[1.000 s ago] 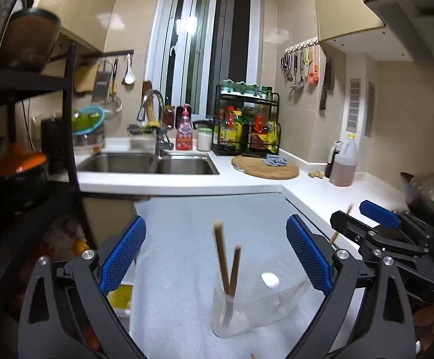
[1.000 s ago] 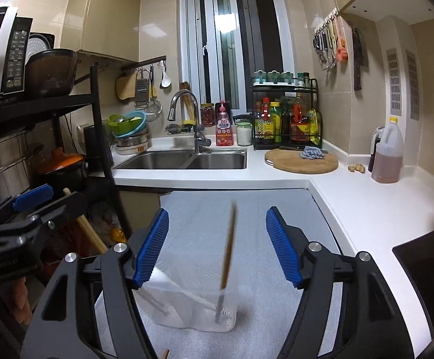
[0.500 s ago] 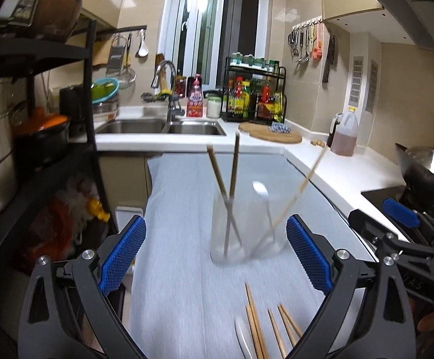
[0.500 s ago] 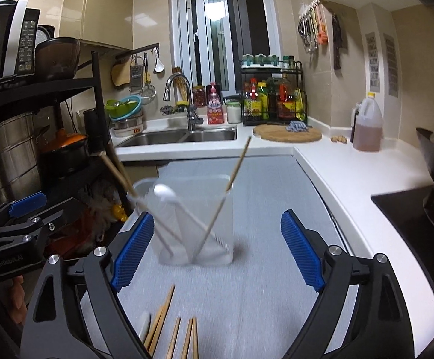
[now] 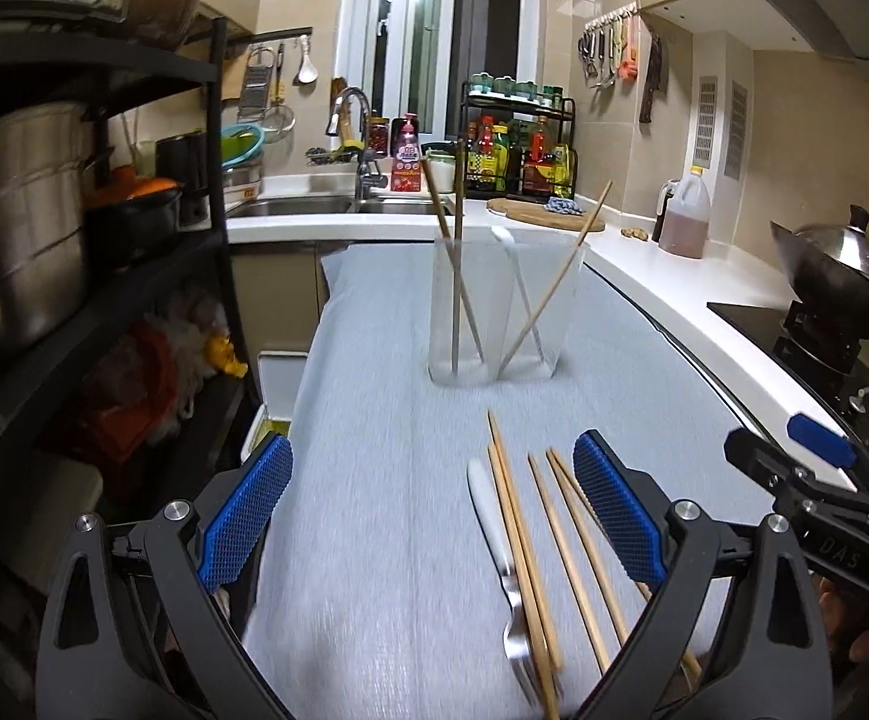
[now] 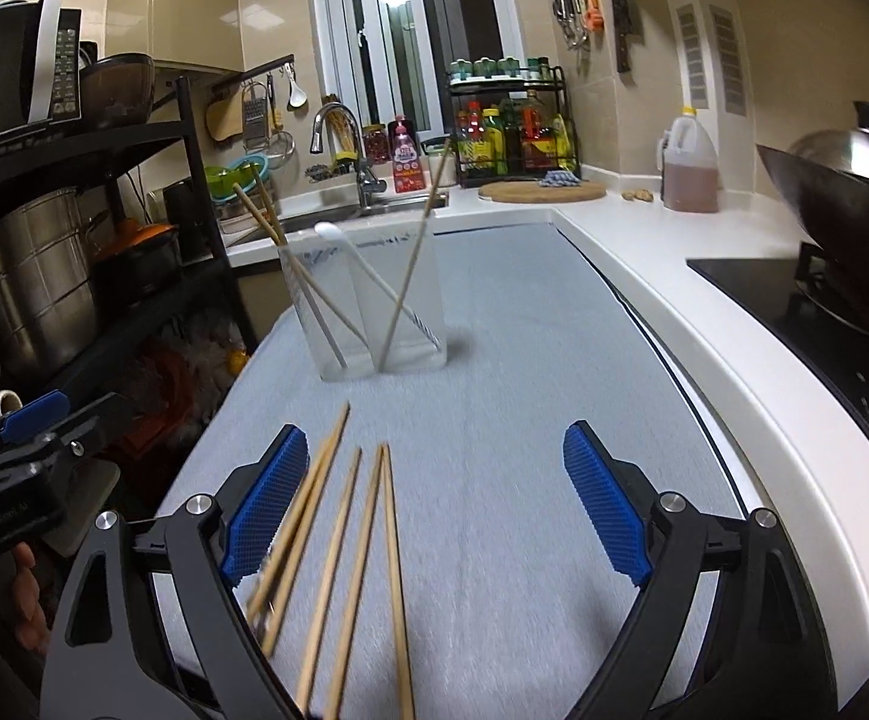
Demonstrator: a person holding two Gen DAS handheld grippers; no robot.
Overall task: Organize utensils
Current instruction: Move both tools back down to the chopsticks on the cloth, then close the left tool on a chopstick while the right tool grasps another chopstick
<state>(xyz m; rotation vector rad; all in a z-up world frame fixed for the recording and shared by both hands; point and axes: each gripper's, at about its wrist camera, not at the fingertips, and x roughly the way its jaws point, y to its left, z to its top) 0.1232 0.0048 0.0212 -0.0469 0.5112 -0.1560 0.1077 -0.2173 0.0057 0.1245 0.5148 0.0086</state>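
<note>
Clear plastic holder (image 5: 497,312) stands ahead of you on the grey mat (image 5: 374,480), holding three chopsticks and one white-handled utensil. Only your left view shows the white-handled fork (image 5: 497,546) among the loose chopsticks (image 6: 356,564); your right view counts about five. Your left gripper (image 5: 431,519) and right gripper (image 6: 431,507) both gape wide, holding nothing; "DAS" reads on the right one.

Both wrist cameras are looking low along the grey cloth-covered counter (image 5: 374,480) toward the window, side by side; each is catching the clear plastic utensil holder (image 5: 503,312) (image 6: 368,306) ahead and loose wooden chopsticks (image 5: 554,528) (image 6: 350,552) close below.
</note>
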